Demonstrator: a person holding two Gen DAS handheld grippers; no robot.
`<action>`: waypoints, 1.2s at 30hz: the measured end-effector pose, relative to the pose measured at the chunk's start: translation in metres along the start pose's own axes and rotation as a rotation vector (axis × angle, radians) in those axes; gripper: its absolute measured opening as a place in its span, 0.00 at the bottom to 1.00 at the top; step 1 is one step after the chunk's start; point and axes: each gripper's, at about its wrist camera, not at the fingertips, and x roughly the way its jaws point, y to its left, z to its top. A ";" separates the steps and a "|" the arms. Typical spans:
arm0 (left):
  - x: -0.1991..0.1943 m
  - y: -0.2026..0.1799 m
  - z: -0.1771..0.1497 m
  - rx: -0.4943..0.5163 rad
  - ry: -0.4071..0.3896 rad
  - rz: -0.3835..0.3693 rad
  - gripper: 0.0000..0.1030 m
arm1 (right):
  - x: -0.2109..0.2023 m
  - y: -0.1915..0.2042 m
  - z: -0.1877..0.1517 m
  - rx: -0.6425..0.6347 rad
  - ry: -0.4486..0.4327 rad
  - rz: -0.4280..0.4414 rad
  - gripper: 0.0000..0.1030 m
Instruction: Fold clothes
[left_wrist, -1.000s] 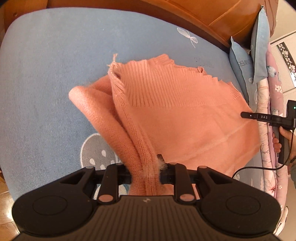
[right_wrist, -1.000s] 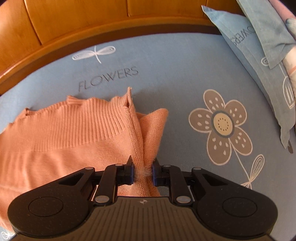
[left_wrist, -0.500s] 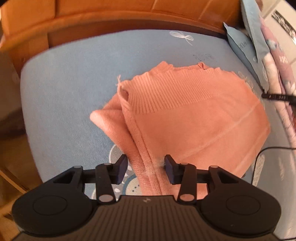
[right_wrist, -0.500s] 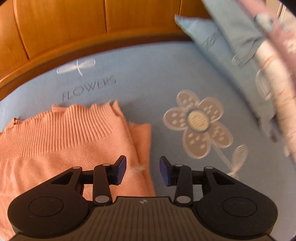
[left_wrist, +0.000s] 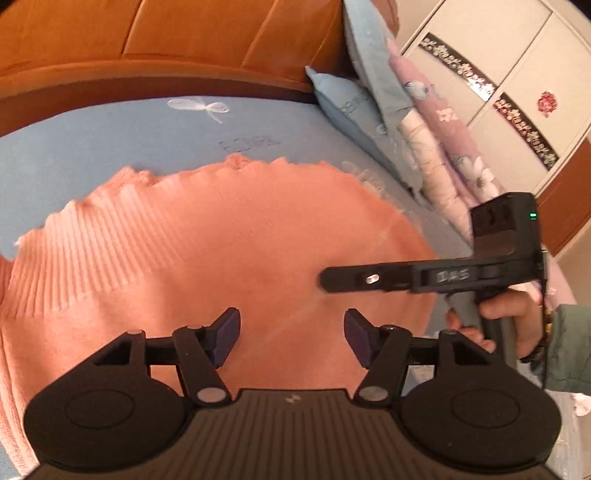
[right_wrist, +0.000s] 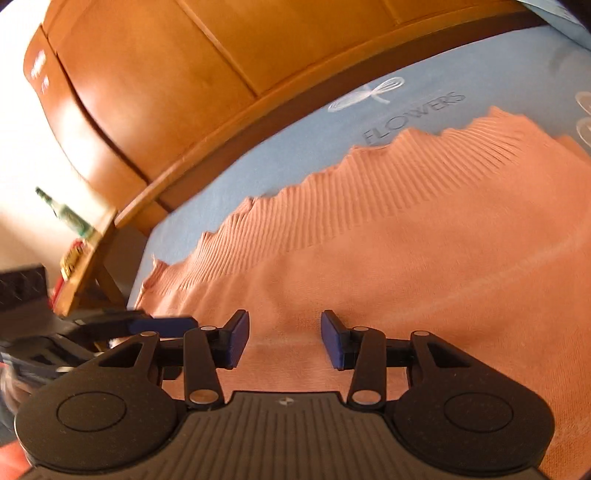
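Both the left gripper (left_wrist: 291, 341) and right gripper (right_wrist: 284, 339) hover with jaws opening and nothing between them, freeing the sweater (left_wrist: 229, 251) beneath to lie flat for its next fold.

Salmon-pink ribbed knit sweater (left_wrist: 229, 251): cut off at left and bottom edges.
Printed word on light blue bedsheet (left_wrist: 110, 147): smeared, unreadable in left view.
Green glass bottle (right_wrist: 68, 218): blurred, label illegible.
Other black gripper (right_wrist: 122, 323): motion-blurred, mostly out of frame.

Both tools have let go of the orange sweater (left_wrist: 229, 258): a second ago each pinched a raised side fold, now the left tool (left_wrist: 291, 338) and right tool (right_wrist: 284, 339) hang over it, jaws opening, nothing between. Folds now lie flat. Both views have swung toward the sweater's middle.
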 end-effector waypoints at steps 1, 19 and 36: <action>-0.004 0.008 -0.006 0.006 -0.036 -0.036 0.60 | -0.004 -0.006 -0.001 0.007 -0.015 0.012 0.45; -0.034 -0.056 -0.021 0.273 -0.002 -0.030 0.71 | -0.037 0.042 0.000 -0.179 0.022 -0.060 0.65; -0.057 -0.013 -0.071 0.032 0.125 -0.016 0.74 | -0.043 0.043 -0.053 -0.176 0.162 -0.202 0.71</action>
